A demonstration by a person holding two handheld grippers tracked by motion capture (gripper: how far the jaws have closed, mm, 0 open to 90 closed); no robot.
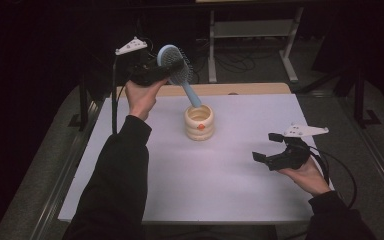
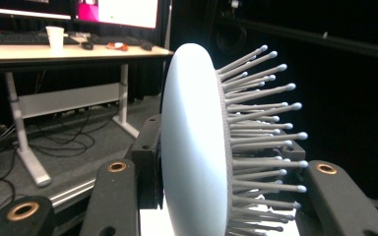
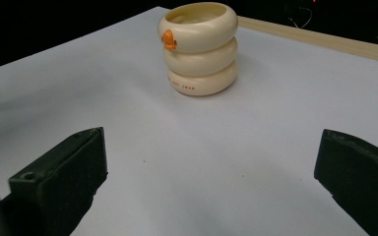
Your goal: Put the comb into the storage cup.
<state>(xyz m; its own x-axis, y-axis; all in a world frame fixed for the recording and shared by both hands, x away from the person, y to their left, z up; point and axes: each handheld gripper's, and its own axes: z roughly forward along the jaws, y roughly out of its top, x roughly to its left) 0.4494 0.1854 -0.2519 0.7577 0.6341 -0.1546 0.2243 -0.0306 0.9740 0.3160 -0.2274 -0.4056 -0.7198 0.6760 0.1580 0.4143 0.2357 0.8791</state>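
A light blue hairbrush [image 1: 176, 65] is held up over the far side of the white table [image 1: 220, 185] by my left gripper [image 1: 171, 68], which is shut on the brush head. Its handle slants down to the right, and the tip hangs just over the mouth of a cream ringed cup [image 1: 199, 122] with an orange duck bill. In the left gripper view the brush head [image 2: 192, 147] stands between the jaws of the left gripper [image 2: 221, 157], bristles to the right. My right gripper [image 1: 266, 146] is open low at the table's right, facing the cup [image 3: 199, 49], with nothing in the right gripper [image 3: 211, 172].
A wooden strip [image 1: 230, 89] runs along the table's far edge. Beyond it stands a white desk frame [image 1: 250, 30] with cables on the floor. The left gripper view shows a desk [image 2: 54, 51] with a paper cup [image 2: 55, 37].
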